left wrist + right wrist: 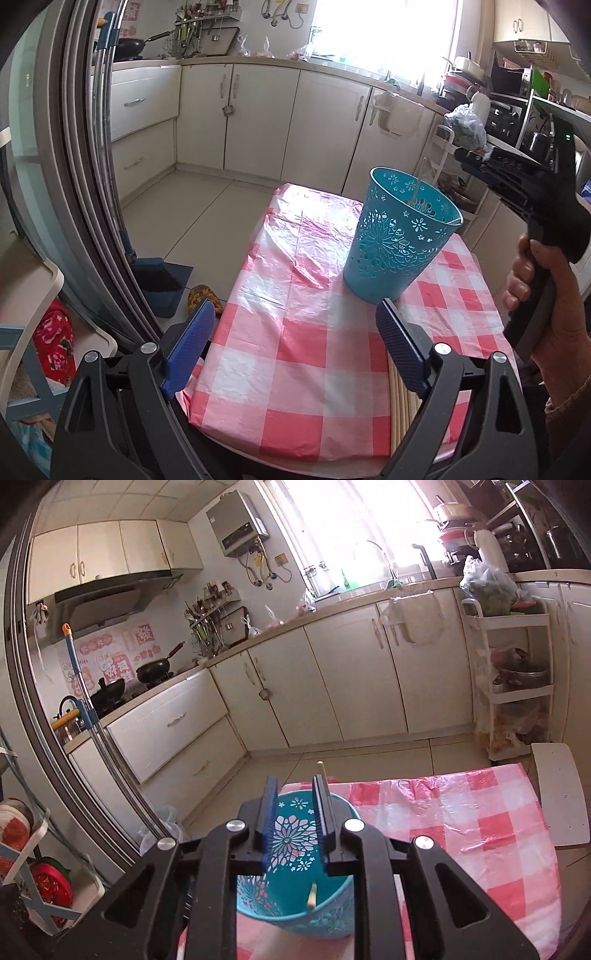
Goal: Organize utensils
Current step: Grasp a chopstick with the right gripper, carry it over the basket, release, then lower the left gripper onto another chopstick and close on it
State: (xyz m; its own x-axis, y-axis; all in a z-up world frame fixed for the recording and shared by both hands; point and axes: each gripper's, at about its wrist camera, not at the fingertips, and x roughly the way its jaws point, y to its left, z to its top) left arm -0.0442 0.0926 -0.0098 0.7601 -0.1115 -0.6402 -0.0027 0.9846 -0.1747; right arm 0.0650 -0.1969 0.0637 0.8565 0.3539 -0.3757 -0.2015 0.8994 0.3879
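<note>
A teal perforated cup (399,236) stands on the pink checked tablecloth (295,332). My left gripper (295,347) is open and empty, low over the table's near end, short of the cup. Several wooden chopsticks (402,410) lie on the cloth by its right finger. My right gripper (295,812) hovers right above the cup (295,878), its jaws a little apart, with a chopstick (322,775) resting against the right finger. Another chopstick (312,895) stands inside the cup. The right gripper's body (524,184) shows in the left wrist view, above and right of the cup.
Kitchen cabinets (332,686) and counter run behind the table. A white trolley (509,672) stands at the far right, a mop (88,720) and sliding door frame at the left. A dustpan (159,284) lies on the floor left of the table.
</note>
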